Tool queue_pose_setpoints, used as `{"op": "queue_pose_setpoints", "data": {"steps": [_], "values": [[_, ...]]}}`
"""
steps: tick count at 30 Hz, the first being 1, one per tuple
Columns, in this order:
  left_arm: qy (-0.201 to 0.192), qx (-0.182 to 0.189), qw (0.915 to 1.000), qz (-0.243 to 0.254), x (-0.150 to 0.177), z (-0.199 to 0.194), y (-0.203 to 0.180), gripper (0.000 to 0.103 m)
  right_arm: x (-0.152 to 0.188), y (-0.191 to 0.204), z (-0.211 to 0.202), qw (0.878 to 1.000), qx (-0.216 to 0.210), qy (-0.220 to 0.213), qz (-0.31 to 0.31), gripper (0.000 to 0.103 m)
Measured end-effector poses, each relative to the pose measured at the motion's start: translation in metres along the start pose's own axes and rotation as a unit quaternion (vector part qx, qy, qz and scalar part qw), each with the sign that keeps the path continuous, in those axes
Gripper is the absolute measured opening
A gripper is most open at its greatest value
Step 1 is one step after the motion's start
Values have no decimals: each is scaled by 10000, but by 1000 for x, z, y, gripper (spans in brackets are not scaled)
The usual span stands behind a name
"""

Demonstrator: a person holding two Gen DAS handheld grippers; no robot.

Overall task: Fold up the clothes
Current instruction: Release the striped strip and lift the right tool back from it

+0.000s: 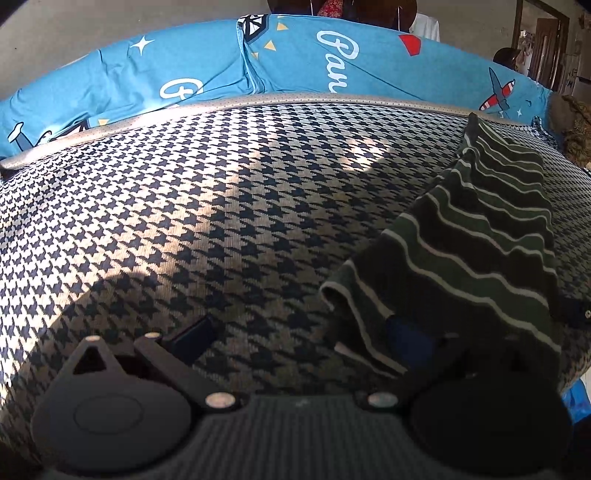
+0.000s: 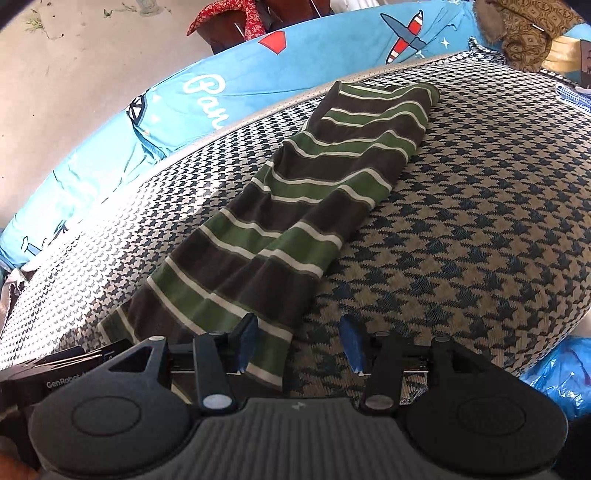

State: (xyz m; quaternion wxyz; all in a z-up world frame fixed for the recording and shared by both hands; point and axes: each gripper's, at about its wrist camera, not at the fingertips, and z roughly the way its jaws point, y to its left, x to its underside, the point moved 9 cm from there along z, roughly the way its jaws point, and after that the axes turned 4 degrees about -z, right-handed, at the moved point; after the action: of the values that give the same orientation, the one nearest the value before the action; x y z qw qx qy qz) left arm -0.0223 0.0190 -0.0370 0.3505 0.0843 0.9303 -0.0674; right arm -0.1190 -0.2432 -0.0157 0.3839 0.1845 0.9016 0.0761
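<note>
While the fold is being set up: everything is kept low at the near hem
garment: a striped garment [image 2: 291,206] is laid lengthwise on the houndstooth cover [image 2: 461,229], already narrowed to a long strip, probably so it can be doubled end to end
right gripper [image 2: 299,347]: jaws are held wide apart astride the near corner, nothing pinched yet
left gripper [image 1: 306,339]: one finger is buried under cloth, so grip can't be told

Open houndstooth cushion [image 1: 184,206] left of striped garment [image 2: 295,192]; blue printed bedding [image 1: 314,62] walling the far edge; brown patterned cloth [image 2: 524,33] blocking far-right corner.
</note>
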Motion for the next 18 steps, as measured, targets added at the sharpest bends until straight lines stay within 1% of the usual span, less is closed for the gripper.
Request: {"op": "queue_pose_setpoints", "data": {"steps": [6, 12, 13, 15, 18], "values": [[-21, 4, 10000, 15, 5, -2, 1, 103, 11, 5, -3, 9998, 87, 36, -173, 54], [-46, -48, 10000, 47, 10, -5, 0, 103, 25, 13, -4, 9980, 256, 108, -560, 64], [-49, -53, 10000, 47, 11, -5, 0, 103, 28, 14, -5, 9979, 261, 132, -574, 66], [-52, -67, 9999, 60, 13, -7, 1, 103, 32, 14, -6, 9978, 259, 180, -577, 67], [-37, -69, 9999, 68, 15, -8, 1, 103, 37, 12, -10, 9987, 140, 231, -440, 66]]}}
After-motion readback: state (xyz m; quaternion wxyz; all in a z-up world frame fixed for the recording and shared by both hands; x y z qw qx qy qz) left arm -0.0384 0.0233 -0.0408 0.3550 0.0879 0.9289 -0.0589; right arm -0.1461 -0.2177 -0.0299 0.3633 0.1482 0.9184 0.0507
